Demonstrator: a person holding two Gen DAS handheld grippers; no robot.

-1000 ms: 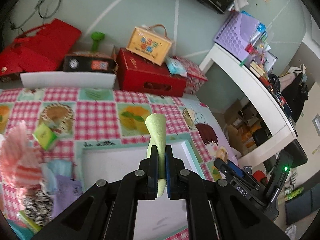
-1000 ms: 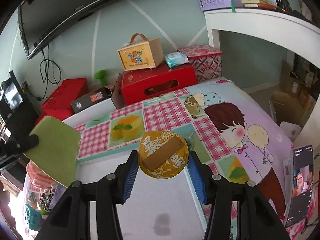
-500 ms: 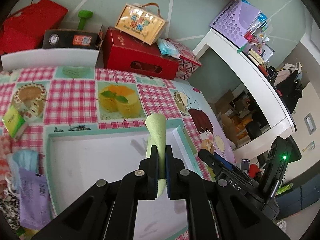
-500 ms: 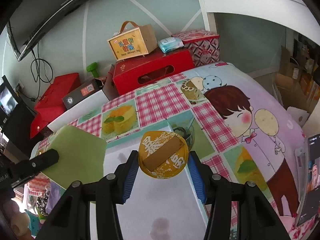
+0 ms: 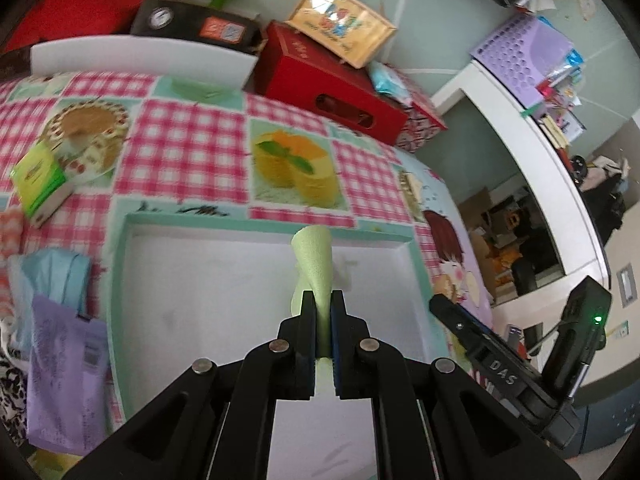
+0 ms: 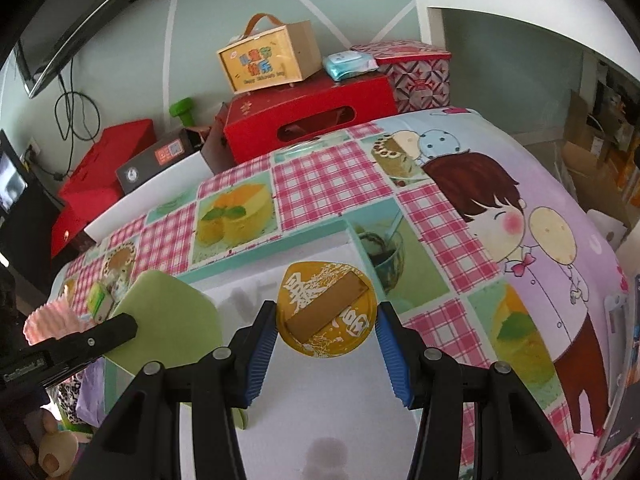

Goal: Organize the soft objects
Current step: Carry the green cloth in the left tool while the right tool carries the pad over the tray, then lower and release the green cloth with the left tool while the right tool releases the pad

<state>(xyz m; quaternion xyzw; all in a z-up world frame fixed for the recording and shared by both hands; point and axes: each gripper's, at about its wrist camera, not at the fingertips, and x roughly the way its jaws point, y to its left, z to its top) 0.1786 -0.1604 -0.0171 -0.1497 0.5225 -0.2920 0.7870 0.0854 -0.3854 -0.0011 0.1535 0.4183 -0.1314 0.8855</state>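
Here, a cartoon-print tablecloth [image 6: 500, 208] spreads beyond both claws, one white tray [image 5: 224, 280] beneath; left gripper [image 5: 323, 308] clenches one green foam sheet [image 5: 314, 256], right gripper [image 6: 326, 344] grasps one yellow disc [image 6: 326, 312].

"DAS" stands in white on the black device [image 5: 502, 376] at 4 o'clock; other print is illegible.

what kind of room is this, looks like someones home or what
Most likely a lived-in room at home, perhaps a bedroom or study. A cartoon tablecloth covers the table, gift boxes are stacked against the wall, and a white desk holds a crowded purple basket.
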